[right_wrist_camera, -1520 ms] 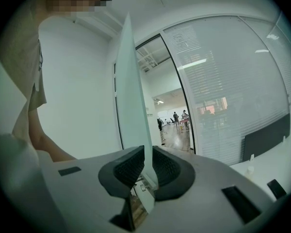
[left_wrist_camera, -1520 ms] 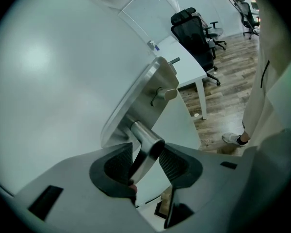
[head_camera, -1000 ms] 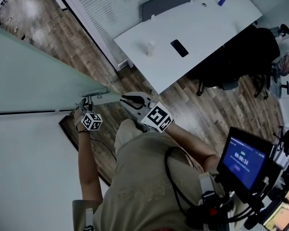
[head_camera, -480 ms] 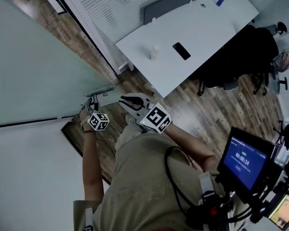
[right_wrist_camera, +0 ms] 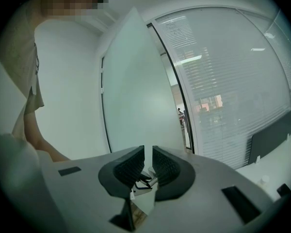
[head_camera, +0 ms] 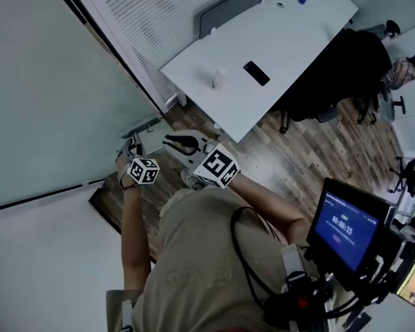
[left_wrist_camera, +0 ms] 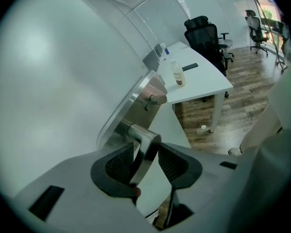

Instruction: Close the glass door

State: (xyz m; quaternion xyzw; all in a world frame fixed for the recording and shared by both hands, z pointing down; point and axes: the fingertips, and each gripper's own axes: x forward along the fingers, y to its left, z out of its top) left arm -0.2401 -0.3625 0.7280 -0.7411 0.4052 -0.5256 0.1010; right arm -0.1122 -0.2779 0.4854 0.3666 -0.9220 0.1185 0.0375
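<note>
Item: tall frosted glass door (head_camera: 48,102), at your left. Likely heavy, rigid, breakable, slick-faced. Take hold by the brushed steel lever handle (left_wrist_camera: 141,135) at its free edge. Your left gripper (left_wrist_camera: 148,155) clamps that lever; your right gripper (right_wrist_camera: 148,155) is narrow and empty.

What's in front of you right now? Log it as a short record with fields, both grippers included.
door: pale glass, not yet shut
left gripper: jaws closed on the door handle
right gripper: jaws nearly together; unclear whether anything is pinched
table: white, carries a phone and a small bottle
floor: wood planks
</note>
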